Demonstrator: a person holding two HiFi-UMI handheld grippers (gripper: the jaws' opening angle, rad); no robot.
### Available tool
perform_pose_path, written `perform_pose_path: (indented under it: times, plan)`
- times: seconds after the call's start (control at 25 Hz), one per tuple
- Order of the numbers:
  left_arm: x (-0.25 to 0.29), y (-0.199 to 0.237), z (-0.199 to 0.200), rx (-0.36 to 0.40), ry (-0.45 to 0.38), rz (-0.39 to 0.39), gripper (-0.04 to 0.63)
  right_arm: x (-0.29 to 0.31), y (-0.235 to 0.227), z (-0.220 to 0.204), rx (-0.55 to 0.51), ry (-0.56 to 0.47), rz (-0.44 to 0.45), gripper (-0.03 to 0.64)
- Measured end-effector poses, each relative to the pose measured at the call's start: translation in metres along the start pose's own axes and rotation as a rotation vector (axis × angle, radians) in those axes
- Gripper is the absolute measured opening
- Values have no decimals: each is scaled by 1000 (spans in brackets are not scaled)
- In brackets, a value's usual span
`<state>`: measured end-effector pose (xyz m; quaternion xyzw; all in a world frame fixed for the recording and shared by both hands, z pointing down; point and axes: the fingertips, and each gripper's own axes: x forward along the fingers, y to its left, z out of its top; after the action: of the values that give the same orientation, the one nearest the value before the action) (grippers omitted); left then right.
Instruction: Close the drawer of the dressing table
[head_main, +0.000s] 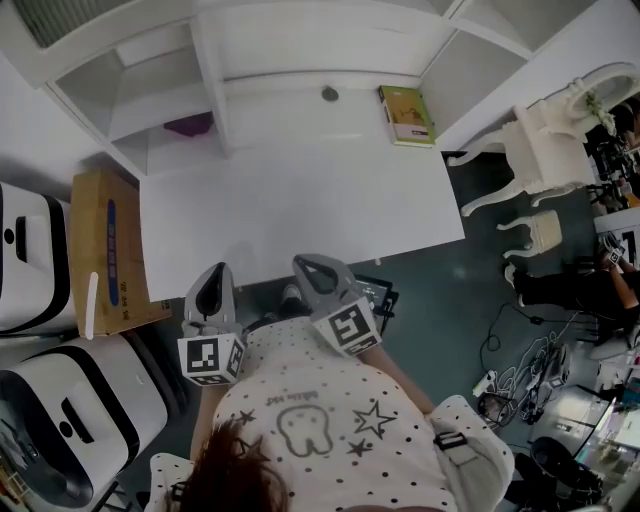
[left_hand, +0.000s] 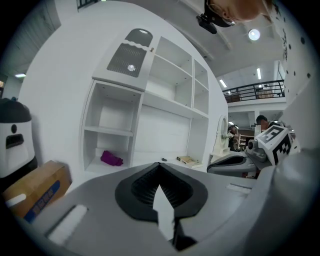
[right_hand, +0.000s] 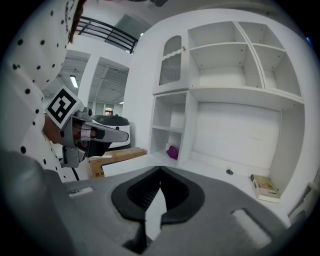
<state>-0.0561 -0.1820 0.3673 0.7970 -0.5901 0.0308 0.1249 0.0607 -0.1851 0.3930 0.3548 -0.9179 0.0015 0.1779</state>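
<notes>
Both claws are pinched fully shut on nothing, left gripper and right gripper side by side at the front edge of the table. No view actually shows the drawer (my guess is it sits under that front edge), but I'd expect a stiff, lightish wooden front on runners, so shove its middle flat with the closed tips instead of grabbing. A book lies at the table's far right corner.

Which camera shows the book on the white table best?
The head view: the book lies whole, cover up, from above. The right gripper view shows it low and slanted; the left gripper view, tiny and distant.
</notes>
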Motion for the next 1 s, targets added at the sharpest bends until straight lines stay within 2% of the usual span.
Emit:
perform_pose_path:
  times: [0.16, 0.4, 0.72, 1.0]
  plan:
    - [10, -5, -6, -42, -1, 17, -5, -5, -16, -2, -17, -9, -14, -3]
    - [11, -18, -19, -34, 20, 8, -5, -5, -22, -7, -14, -20, 11, -3]
    - [6, -7, -15, -57, 4, 37, -5, 2, -15, -4, -22, -21, 31, -3]
    - [8, -8, -8, -41, 8, -7, -5, -1, -13, 5, -11, -9, -1, -3]
